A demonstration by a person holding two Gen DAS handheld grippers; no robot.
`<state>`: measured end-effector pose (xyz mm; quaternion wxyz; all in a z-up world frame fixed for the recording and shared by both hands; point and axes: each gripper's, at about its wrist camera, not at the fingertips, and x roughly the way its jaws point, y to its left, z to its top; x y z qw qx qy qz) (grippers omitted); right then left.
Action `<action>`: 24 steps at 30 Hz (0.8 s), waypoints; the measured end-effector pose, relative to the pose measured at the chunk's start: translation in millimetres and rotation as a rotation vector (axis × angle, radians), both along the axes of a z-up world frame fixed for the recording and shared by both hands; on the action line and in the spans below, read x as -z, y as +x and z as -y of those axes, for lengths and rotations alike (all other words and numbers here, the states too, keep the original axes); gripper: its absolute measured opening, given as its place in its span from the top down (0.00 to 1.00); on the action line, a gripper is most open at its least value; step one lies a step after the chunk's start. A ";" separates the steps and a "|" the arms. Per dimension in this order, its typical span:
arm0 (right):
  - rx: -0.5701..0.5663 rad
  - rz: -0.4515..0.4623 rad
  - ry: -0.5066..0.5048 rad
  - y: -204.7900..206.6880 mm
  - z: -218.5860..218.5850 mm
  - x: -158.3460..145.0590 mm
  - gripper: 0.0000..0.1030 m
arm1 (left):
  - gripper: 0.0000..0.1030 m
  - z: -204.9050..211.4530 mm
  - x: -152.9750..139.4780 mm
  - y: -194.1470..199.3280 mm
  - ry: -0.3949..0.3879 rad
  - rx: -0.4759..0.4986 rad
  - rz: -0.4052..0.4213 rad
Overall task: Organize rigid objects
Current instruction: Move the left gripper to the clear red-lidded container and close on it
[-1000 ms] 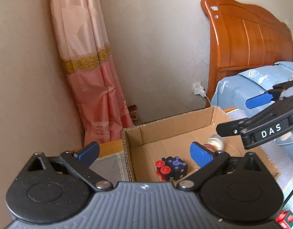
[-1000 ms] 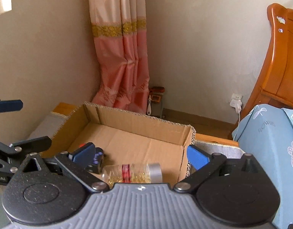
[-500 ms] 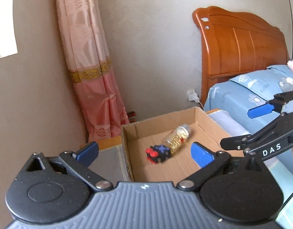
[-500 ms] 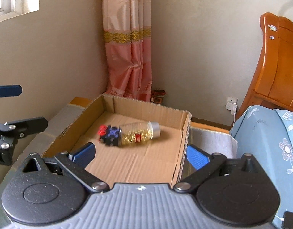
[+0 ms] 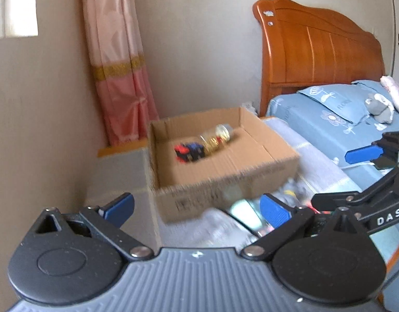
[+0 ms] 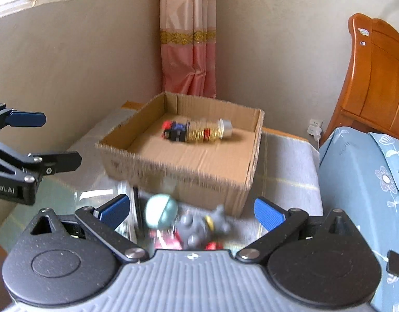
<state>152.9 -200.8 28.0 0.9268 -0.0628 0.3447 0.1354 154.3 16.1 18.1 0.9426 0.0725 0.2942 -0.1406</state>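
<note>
Bedroom walls in dull beige, a pink curtain (image 6: 187, 52) in the corner and an orange wooden headboard (image 5: 319, 49) framed the scene, with a grey-covered desk (image 6: 285, 171) carrying an open cardboard box (image 6: 189, 174) toward its far corner by the curtain. Inside the box, near its far wall, lay a clear bottle (image 6: 207, 131) of yellow capsules on its side, long axis running across the box, silver cap toward the box's right wall, its other end touching a small black cube (image 6: 174, 131) with red buttons. Loose pieces waited on the desk just in front of the box's near wall: a pale teal-and-white ball (image 6: 160, 210), a grey knobbed toy (image 6: 199, 227) and something red beneath, all blurred. The left gripper (image 5: 197, 205) and right gripper (image 6: 191, 209) both hovered above that near clutter, fingers (image 6: 268, 210) spread wide and pinching nothing. The ball looked light, hard and smooth, so it would likely roll or squirt out unless taken across its widest middle. The grey toy seemed stiff and lumpy; a grip across its body between the knobs would probably seat best. Its long axis could not be told through the blur. The bottle, being round and slick, would be best pinched across its barrel.
</note>
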 end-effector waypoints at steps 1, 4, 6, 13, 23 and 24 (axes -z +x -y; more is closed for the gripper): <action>0.005 -0.001 -0.001 -6.8 1.1 4.7 0.00 | 0.01 1.0 4.1 -5.8 -0.010 0.009 -0.008; 0.027 -0.005 -0.001 -24.0 5.3 19.2 0.00 | 0.01 5.4 16.6 -23.4 -0.016 0.046 -0.025; 0.039 -0.003 -0.008 -35.5 8.2 28.4 0.00 | 0.01 10.0 24.6 -35.2 -0.011 0.070 -0.031; 0.053 0.013 -0.052 -56.5 22.7 54.7 0.00 | 0.01 30.5 53.0 -67.8 0.005 0.225 -0.101; 0.066 -0.005 -0.082 -61.4 44.4 74.4 0.00 | 0.02 64.9 86.5 -80.1 0.051 0.335 -0.136; 0.070 -0.007 -0.085 -60.9 46.0 76.4 0.00 | 0.05 66.2 89.2 -79.3 0.049 0.328 -0.141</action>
